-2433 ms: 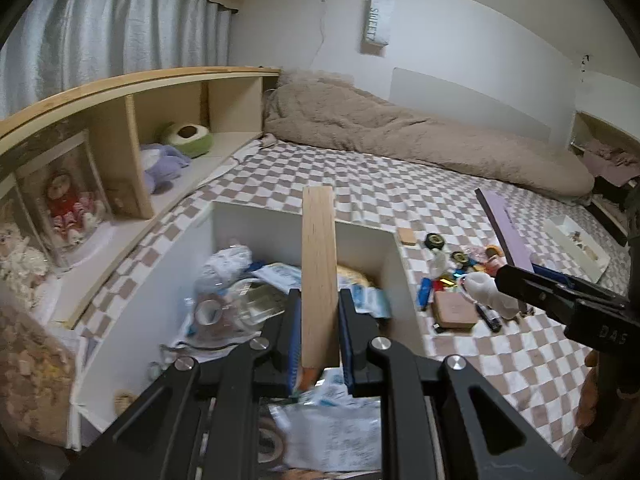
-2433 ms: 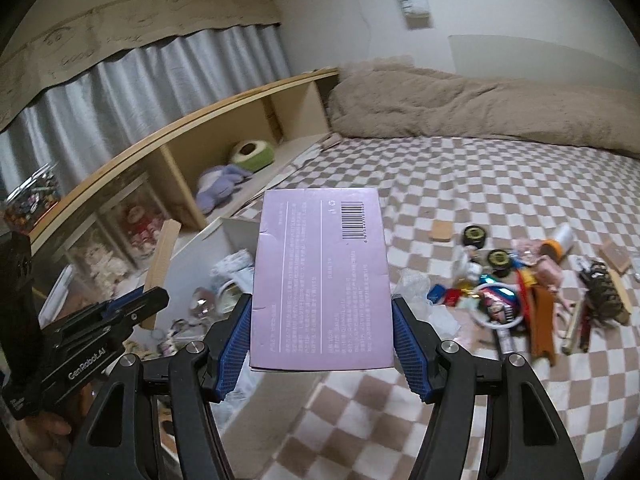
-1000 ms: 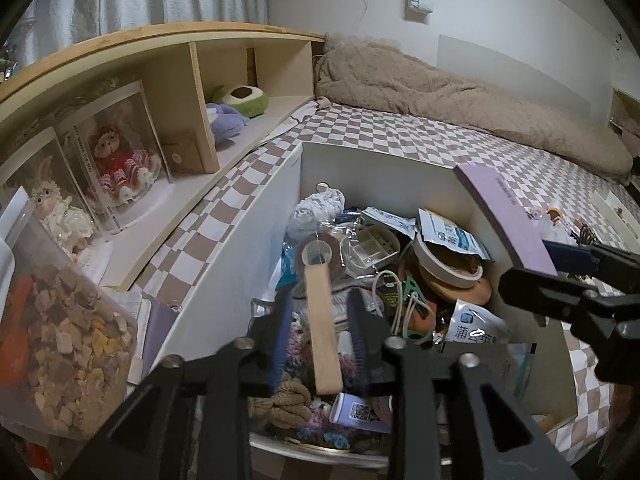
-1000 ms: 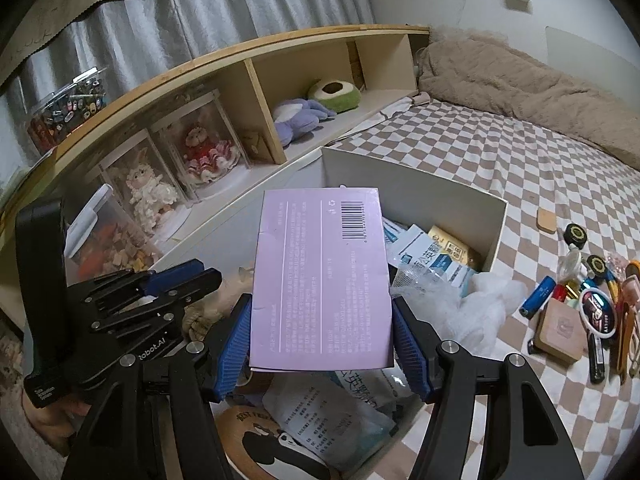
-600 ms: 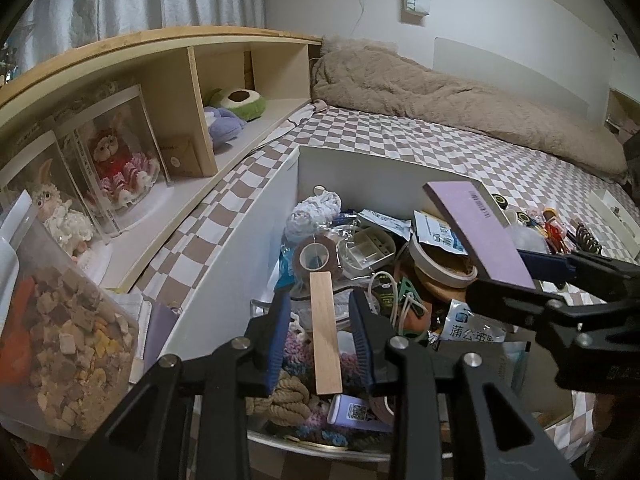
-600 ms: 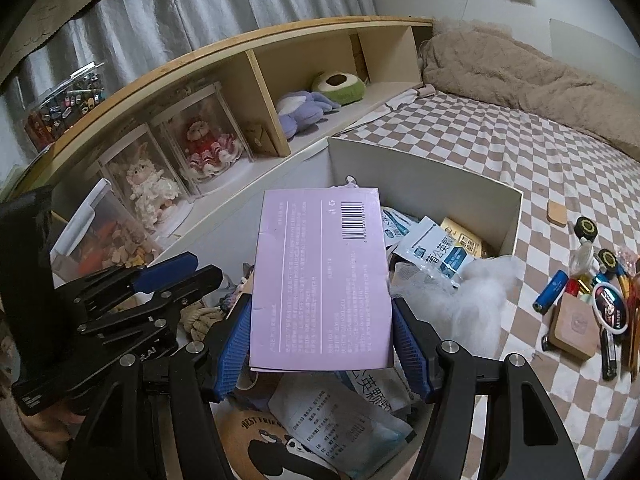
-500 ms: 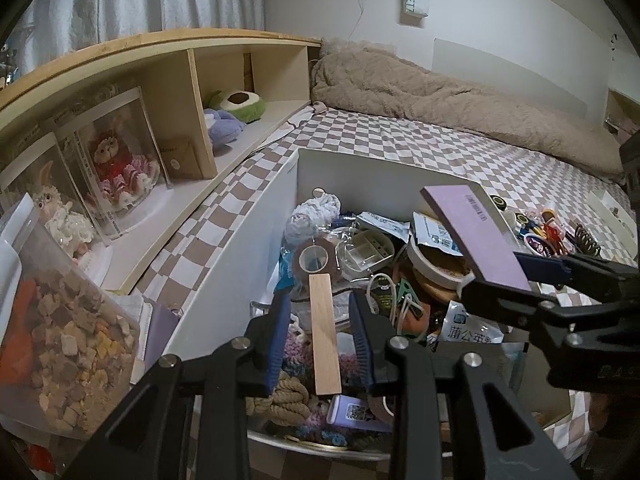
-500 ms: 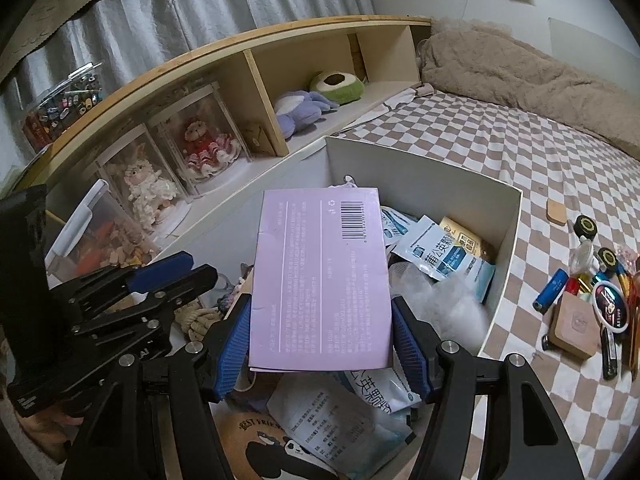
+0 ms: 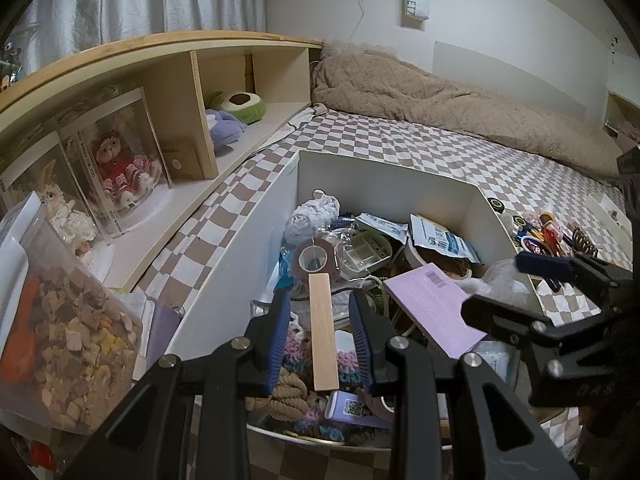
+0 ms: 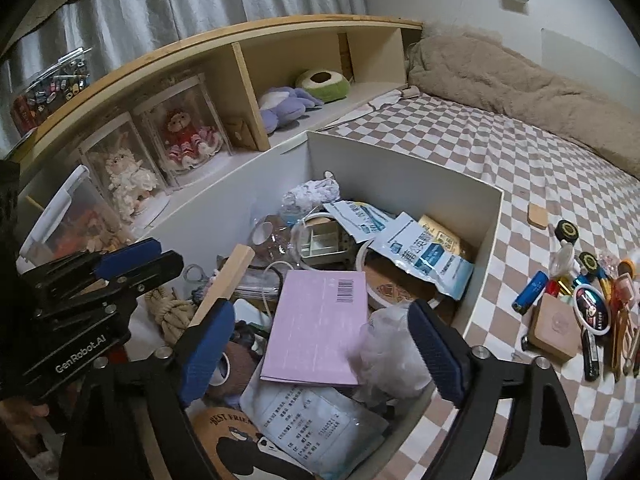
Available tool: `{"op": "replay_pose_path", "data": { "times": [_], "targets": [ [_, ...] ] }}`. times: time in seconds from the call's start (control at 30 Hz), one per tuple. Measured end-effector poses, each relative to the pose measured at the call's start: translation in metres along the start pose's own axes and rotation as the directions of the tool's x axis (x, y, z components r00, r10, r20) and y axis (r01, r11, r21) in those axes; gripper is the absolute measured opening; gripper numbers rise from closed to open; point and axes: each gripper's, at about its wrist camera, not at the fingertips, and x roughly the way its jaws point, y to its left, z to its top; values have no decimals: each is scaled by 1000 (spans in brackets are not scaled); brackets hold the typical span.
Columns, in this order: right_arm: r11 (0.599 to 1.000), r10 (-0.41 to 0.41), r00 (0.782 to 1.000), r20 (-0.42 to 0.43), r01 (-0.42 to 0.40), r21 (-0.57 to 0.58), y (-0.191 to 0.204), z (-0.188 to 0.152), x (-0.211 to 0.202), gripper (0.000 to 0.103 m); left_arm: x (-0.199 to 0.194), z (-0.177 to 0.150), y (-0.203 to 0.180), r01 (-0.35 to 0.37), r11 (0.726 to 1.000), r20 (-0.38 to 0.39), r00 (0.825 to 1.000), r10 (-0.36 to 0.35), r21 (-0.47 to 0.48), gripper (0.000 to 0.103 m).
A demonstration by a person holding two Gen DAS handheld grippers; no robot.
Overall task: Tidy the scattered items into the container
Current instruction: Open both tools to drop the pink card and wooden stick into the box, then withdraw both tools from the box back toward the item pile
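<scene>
As the right gripper (image 10: 320, 344) opens its jaws, the flat purple packet (image 10: 320, 328) lies free inside the white container (image 10: 404, 184). Left gripper (image 9: 320, 336), jaws narrow, no longer pinches the light, stiff wooden stick (image 9: 323, 332), best held across its flat sides.

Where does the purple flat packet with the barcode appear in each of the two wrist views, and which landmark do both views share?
Left wrist view: the purple packet lies right of centre, in the white container, beside the wooden strip.
Right wrist view: the packet lies at centre, below the right gripper, whose jaws are opening, pads clear of it.
Shared landmark: the blue-and-white pouch near the container's far wall.
</scene>
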Motion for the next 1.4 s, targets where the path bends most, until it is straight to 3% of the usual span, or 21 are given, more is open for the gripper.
{"op": "replay_pose_path", "data": {
  "times": [0.27, 0.3, 0.33, 0.4, 0.5, 0.63, 0.83, 1.4],
  "targets": [
    [1000, -7, 1000, 11, 7, -10, 2, 1, -6, 103, -3, -1, 0, -1, 1000, 4, 1000, 1, -1, 31],
    [1000, -5, 1000, 10, 5, -9, 2, 1, -6, 103, -3, -1, 0, -3, 1000, 5, 1000, 3, -3, 38],
    [1000, -3, 1000, 9, 3, -9, 2, 0, -7, 103, -4, -1, 0, -7, 1000, 8, 1000, 7, -8, 54],
    [1000, -1, 1000, 6, 1, -8, 2, 0, -8, 103, -8, -1, 1, -16, 1000, 22, 1000, 17, -19, 69],
    [1000, -1, 1000, 6, 1, -2, 0, -1, -9, 103, -12, -1, 1, -20, 999, 24, 1000, 20, -30, 70],
    [1000, -14, 1000, 2, 14, 9, -2, -3, -10, 103, -15, 0, 2, -10, 999, 25, 1000, 11, -53, 84],
    [1000, -16, 1000, 5, 16, 16, -7, -3, -13, 103, -18, 1, -3, -26, 999, 40, 999, 28, -42, 97],
    [998, -44, 999, 12, 44, 37, -29, -4, -20, 103, -12, 6, -9, -42, 996, 44, 998, 45, -78, 102]
  ]
}}
